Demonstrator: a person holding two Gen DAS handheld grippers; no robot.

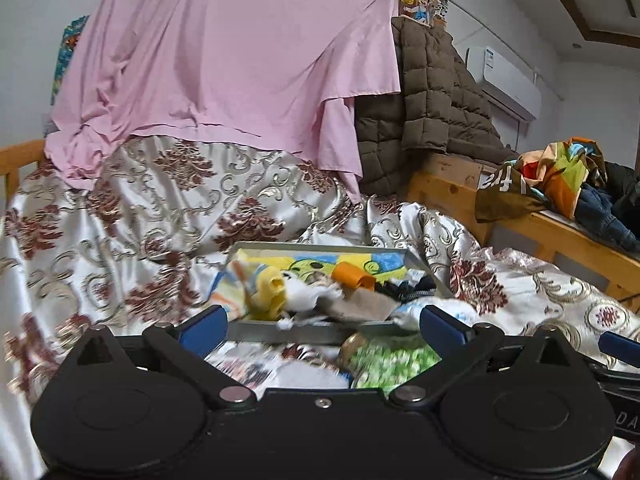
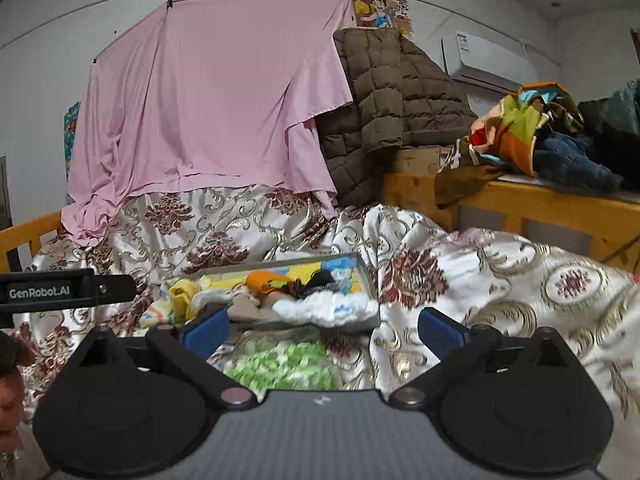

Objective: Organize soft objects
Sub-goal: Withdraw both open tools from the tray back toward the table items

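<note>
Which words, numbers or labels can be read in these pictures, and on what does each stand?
"GenRobot.AI": on the black bar of the left gripper, seen by the right wrist camera.
White characters on the brown cloth: not clearly readable.
Label on the white wall air conditioner: too small.

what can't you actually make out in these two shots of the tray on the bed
- Green patterned item: blurred in both views, its near end hidden behind the left claw; what it is stays unclear.
- Tray contents: soft things piled together, too overlapped to tell apart or count.
- Behind the pink sheet: fully covered.
- Clothes heap: cut off by the right edge.
</note>
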